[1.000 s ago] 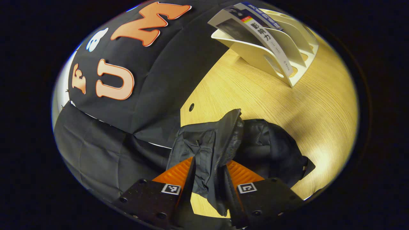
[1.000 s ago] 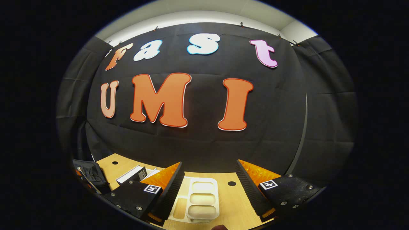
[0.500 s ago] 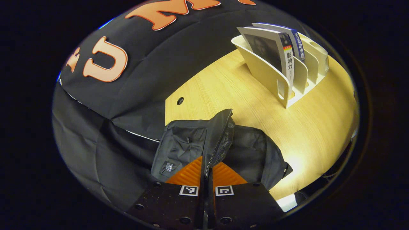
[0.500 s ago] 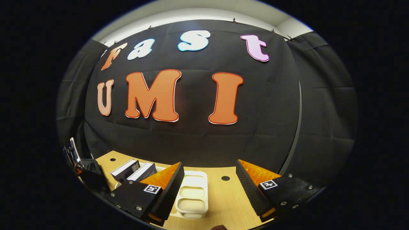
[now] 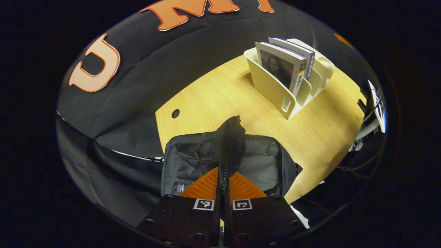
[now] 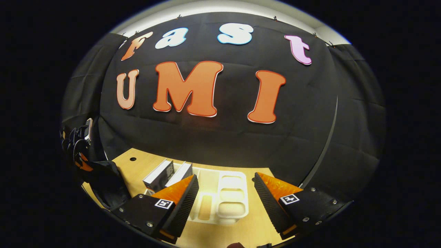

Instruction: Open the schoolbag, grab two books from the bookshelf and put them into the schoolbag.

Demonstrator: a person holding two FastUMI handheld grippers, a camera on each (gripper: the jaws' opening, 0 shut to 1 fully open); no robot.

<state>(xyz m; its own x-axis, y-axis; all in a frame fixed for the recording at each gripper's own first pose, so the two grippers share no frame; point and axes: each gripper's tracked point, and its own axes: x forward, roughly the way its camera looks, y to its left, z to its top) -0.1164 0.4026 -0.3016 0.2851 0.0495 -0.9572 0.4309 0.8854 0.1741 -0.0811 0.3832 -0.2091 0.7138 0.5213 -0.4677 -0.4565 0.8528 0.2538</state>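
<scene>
The left hand-held gripper [image 5: 223,184] pinches the limp, light flap of the schoolbag [image 5: 262,167] on the table [image 5: 224,96] while the right hand-held gripper [image 6: 224,196], spread wide, faces two stiff books [image 6: 167,171] (best gripped by their spines).

Each claw [image 5: 223,186] [image 6: 224,203] had two wedge-shaped fingers with ribbed faces, set on speckled black blocks. Every block carried a small square black-and-white marker and round screw heads near its corners.
</scene>
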